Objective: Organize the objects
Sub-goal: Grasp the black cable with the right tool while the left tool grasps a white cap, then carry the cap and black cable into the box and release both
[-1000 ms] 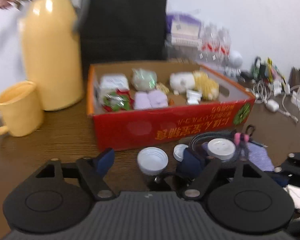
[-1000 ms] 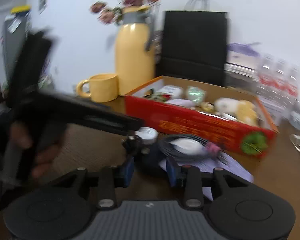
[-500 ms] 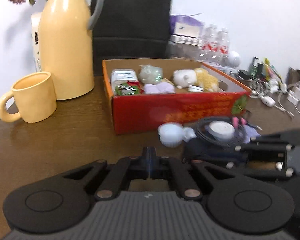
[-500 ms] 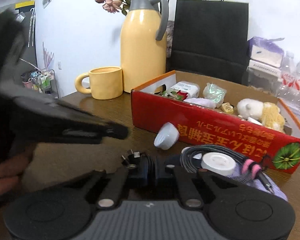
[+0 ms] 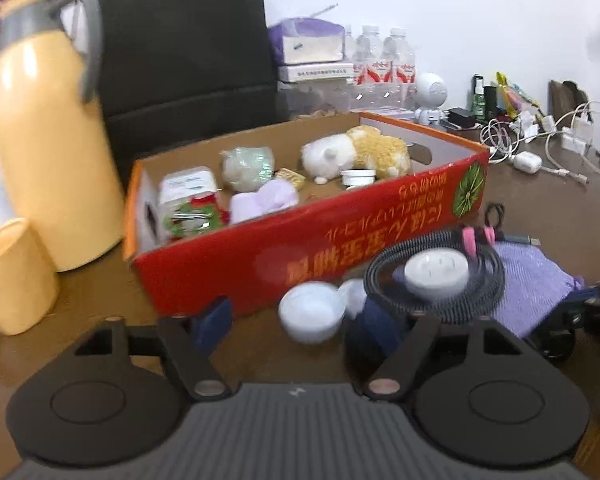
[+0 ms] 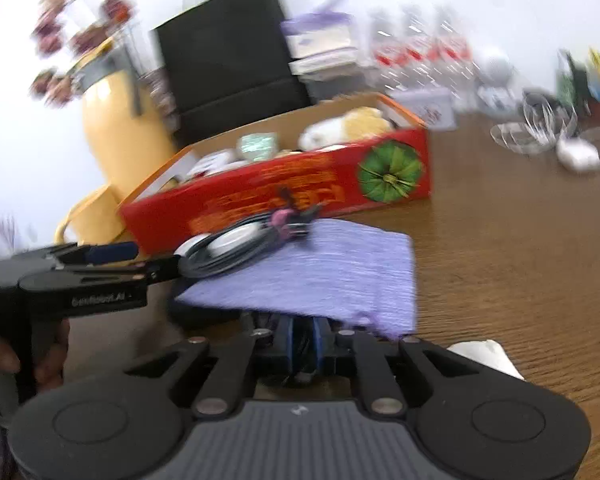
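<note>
The left gripper (image 5: 296, 322) is sitting wide open just in front of the red box (image 5: 312, 248), with a small white cup (image 5: 311, 317) lying on its side on the table (image 6: 520, 264) between the two blue pads. The right gripper (image 6: 303, 344) is closing tight on something dark under the near edge of the purple cloth (image 6: 320, 276); what it is exactly I cannot tell, the shot is blurry. A coiled black cable (image 5: 436, 276) with a white round plug (image 5: 436, 270) in its middle is resting on that cloth, just beside the box front. The box is already holding a plush toy (image 5: 356, 152), a pink pouch (image 5: 264, 200) and some packets. Risks from here: the cup is lying tilted and round, so if the left fingers close off-centre it is likely to roll or pop out sideways toward the cable. The right gripper is pinching at the cloth edge, so any pull could drag the cloth along and tip the cable and plug off it, maybe into the cup. Both grippers are working close together, so they could knock each other. The yellow mug (image 5: 12, 280) and yellow jug (image 5: 48, 152) are standing well to the left, probably out of harm's way.
</note>
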Demonstrator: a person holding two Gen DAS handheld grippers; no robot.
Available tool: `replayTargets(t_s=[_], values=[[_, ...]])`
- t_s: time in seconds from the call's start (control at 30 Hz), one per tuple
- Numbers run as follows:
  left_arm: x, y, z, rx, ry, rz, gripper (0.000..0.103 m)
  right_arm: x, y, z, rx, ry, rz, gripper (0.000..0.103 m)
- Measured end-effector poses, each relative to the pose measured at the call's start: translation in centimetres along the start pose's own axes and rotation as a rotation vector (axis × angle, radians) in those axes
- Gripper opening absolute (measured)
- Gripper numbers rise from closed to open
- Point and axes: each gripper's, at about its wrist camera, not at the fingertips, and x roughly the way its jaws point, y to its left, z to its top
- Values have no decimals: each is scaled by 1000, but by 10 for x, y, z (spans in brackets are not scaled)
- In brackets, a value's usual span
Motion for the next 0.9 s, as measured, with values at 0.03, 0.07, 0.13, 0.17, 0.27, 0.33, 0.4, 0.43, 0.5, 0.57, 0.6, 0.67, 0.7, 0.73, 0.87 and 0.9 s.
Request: replayTargets(t_s=[0.03,0.07,0.13,0.17,0.27,0.33,0.4,0.43,0.5,0.57,0.6,0.67,0.7,0.73,0.87,0.9], values=[[6,3,4,-15,14,-15,66,2,-2,1,-4,-7,-6,14],[14,7,7,-39,38,-29,59,3,-1,3,-18,-13,-11,15],[27,14,8,-114,79,-61,51,8,1,7,-65,-39,-53,17],[31,17,7,-148,90,-78,45,11,2,9,-89,-42,-77,18],[29,11,4,-91,89,-51,41,5,-1,9,-86,-49,-55,21],[23,10,1,-93,85,-40,41,0,-1,6,-105,-59,-32,36],[16,9,-1,-97,91,-14,41,-2,4,1,-147,-66,-38,52],[11,9,-2,-97,90,-2,41,-2,7,0,-162,-61,-38,56],[-1,9,-6,-104,87,16,41,1,12,1,-195,-48,-33,56],[-13,8,-11,-124,95,12,41,7,17,4,-228,-31,-21,57],[-18,7,-13,-133,99,7,41,9,20,5,-248,-23,-14,56],[-31,0,-22,-142,110,3,41,13,28,2,-304,3,-8,53],[-37,-4,-27,-151,114,8,41,14,31,0,-320,18,5,38],[-46,-9,-32,-160,116,8,41,13,34,-4,-339,28,17,20],[-90,-46,-60,-147,99,2,41,-16,44,-23,-344,26,41,18],[-99,-56,-67,-147,98,-6,41,-26,43,-28,-319,32,71,18]])
